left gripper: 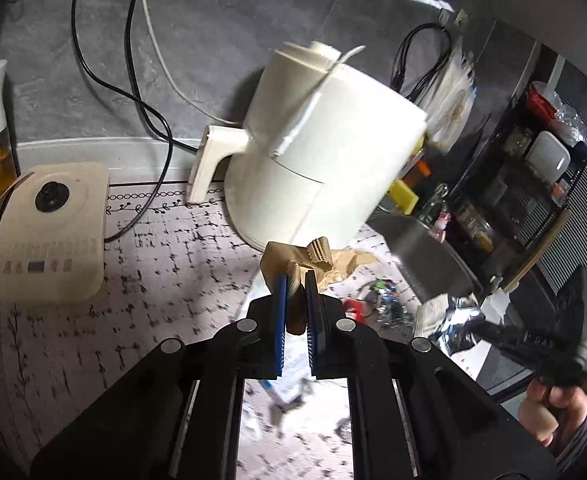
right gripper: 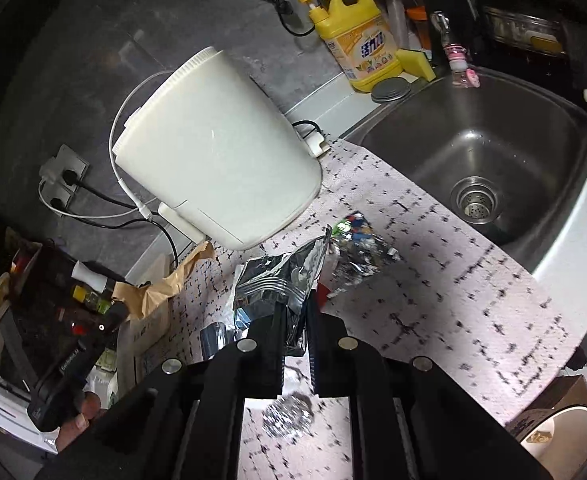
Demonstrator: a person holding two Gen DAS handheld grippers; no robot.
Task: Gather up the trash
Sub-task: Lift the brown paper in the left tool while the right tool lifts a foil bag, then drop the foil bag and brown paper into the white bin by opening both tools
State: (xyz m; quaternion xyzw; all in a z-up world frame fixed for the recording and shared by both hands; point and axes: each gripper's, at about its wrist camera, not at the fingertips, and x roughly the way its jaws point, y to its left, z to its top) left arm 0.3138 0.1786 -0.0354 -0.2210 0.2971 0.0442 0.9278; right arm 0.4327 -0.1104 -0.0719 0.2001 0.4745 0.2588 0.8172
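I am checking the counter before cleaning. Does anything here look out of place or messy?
Yes. Trash lies loose on the patterned mat beside the sink: a crumpled shiny wrapper and a foil ball. The left gripper holds torn brown paper; the right gripper holds a silver foil bag.

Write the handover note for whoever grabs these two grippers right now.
Left gripper: shut on the brown paper scrap, lifted in front of the white appliance.
Right gripper: shut on the silver foil bag, above the patterned mat.
Done: two pieces picked up, neither binned; no bin is visible.
Left on the mat: crumpled colourful wrapper near the sink, a foil ball below the right gripper, and a red scrap.
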